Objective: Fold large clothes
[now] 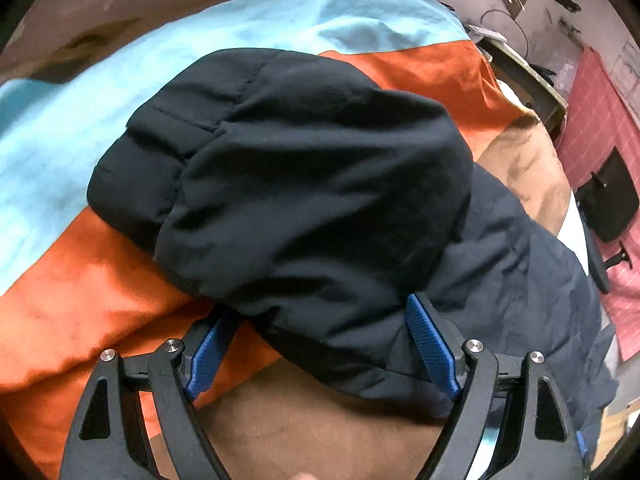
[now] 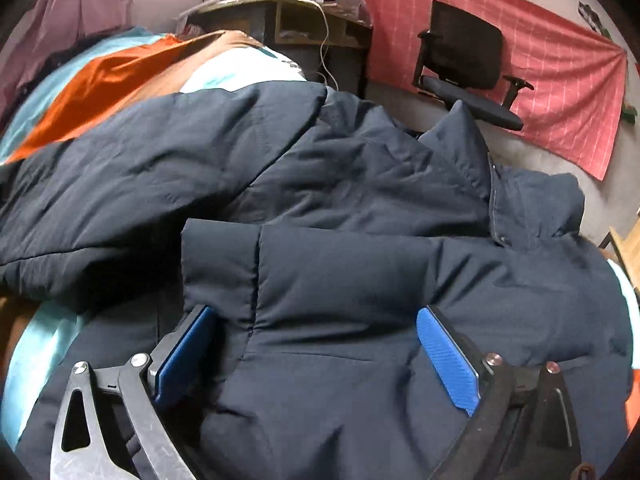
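I was working over a bed (image 1: 72,280) covered with a blanket (image 1: 60,140) in wide bands of pale blue, orange and brown. A dark navy padded jacket (image 1: 312,184) lay spread across it, its bulk reaching from the orange band over the brown one toward the bed's near edge.

My left gripper (image 1: 320,344) pointed steeply down at the jacket's near edge. Its jaws stood fairly wide, one blue pad (image 1: 208,356) on the side toward the orange band, partly tucked beneath the fabric, and the other blue pad (image 1: 432,348) against the jacket. A thick fold of the jacket bulged between them; I could not tell whether the pads were pressing on it.

My right gripper (image 2: 316,344) also angled down, and its jaws stood very wide. A quilted, puffy section of the jacket (image 2: 340,280) filled the space between its blue pads (image 2: 448,360), and the fabric did not look pinched. Further from me the jacket rose in rumpled folds toward its collar (image 2: 532,204), which hung near the bed's far edge.

Beyond the bed stood a cluttered wooden desk (image 2: 280,16) with a white cable trailing down it, a black office chair (image 2: 468,64), and a red grid-patterned cloth (image 2: 560,80) hung on the wall.
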